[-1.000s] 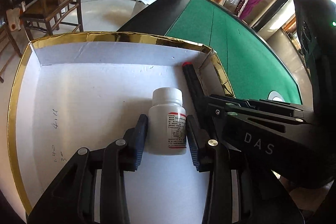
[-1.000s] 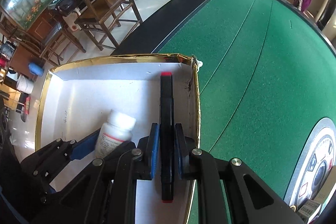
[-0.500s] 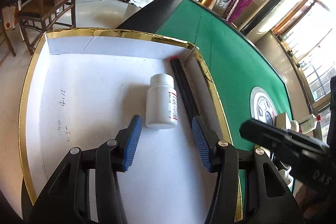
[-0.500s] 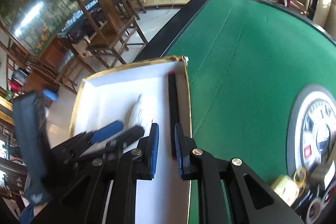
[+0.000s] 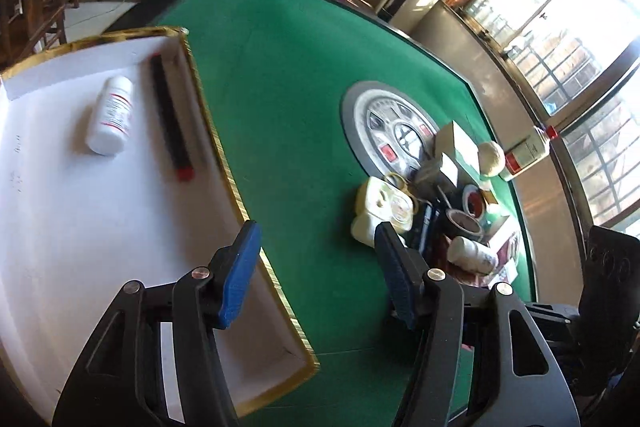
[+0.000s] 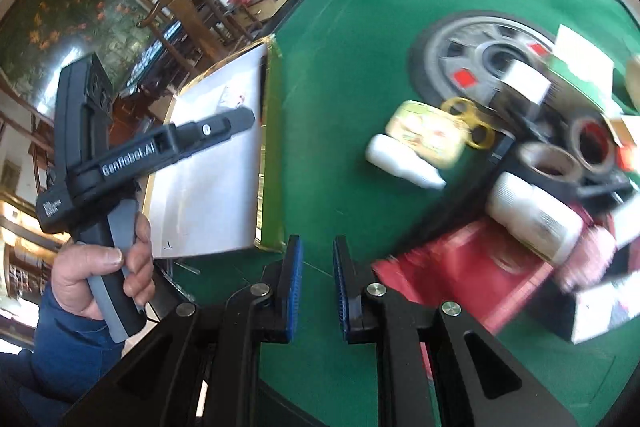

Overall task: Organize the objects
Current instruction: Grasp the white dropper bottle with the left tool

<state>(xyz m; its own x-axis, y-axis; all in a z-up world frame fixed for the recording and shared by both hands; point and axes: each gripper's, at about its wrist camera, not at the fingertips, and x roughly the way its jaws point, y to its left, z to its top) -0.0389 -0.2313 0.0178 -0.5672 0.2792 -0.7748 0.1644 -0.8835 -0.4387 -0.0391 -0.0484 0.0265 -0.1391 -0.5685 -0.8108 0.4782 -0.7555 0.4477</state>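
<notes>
Both tools have left the box (image 5: pixel 208 131) at the left of the green worktop (image 5: pixel 288 75); the bottle (image 5: pixel 111 115) and the black marker (image 5: pixel 170 125) now lie inside it, released. The left hand-held gripper (image 5: pixel 316 275) is empty, its jaws opening. The right hand-held gripper (image 6: pixel 318 287) is nearly together, empty, now facing the pile (image 6: pixel 532 163) at the right, probably for the next pick
</notes>
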